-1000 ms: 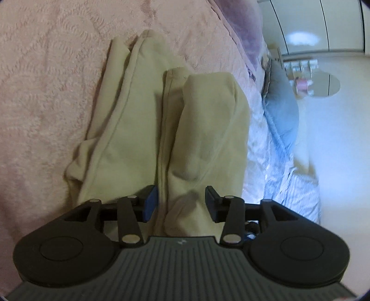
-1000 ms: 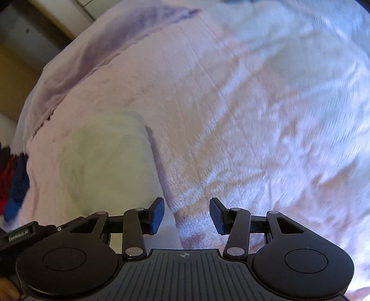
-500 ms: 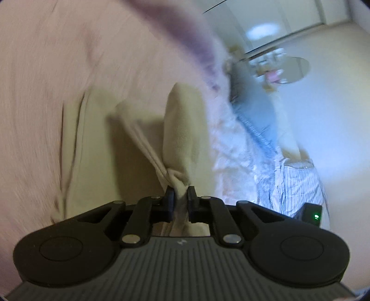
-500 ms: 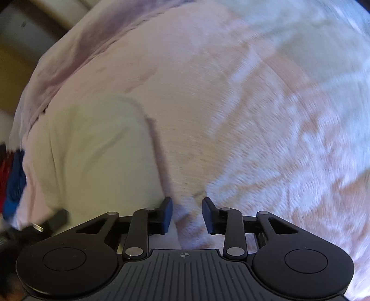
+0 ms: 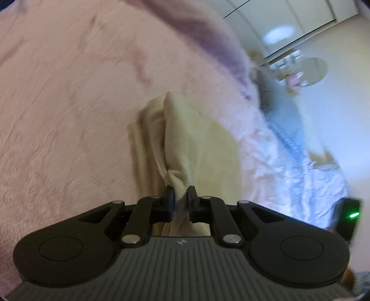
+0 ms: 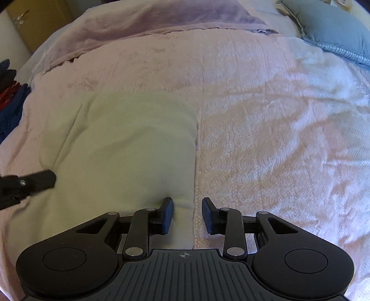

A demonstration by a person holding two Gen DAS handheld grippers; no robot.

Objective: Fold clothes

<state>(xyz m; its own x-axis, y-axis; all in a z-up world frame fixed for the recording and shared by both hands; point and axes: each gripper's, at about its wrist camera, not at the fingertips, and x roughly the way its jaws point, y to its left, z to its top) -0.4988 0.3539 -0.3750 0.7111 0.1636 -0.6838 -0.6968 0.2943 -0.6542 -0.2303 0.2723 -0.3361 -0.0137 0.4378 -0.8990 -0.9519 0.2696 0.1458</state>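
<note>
A cream garment [image 5: 185,143] lies partly folded on a pink bedspread [image 5: 69,104]. My left gripper [image 5: 180,199] is shut on a bunched edge of it, and the cloth rises in a ridge from the fingers. In the right wrist view the same cream garment [image 6: 120,148] spreads flat at left of centre. My right gripper [image 6: 187,213] is open and straddles the garment's right edge, with its left finger [image 6: 167,213] on the cloth and the right finger over the bedspread. The left gripper's finger [image 6: 37,179] shows at the left edge.
A purple blanket [image 6: 150,18] lies across the far end of the bed. A grey-blue pillow [image 6: 335,25] sits at the far right. Dark blue and red clothes [image 6: 9,97] are piled off the left side. A round mirror [image 5: 307,71] hangs on the wall.
My left gripper shut on the garment's edge and lifted it, bunching the cloth. My right gripper moved left onto the garment's right edge and narrowed, but stays open.
</note>
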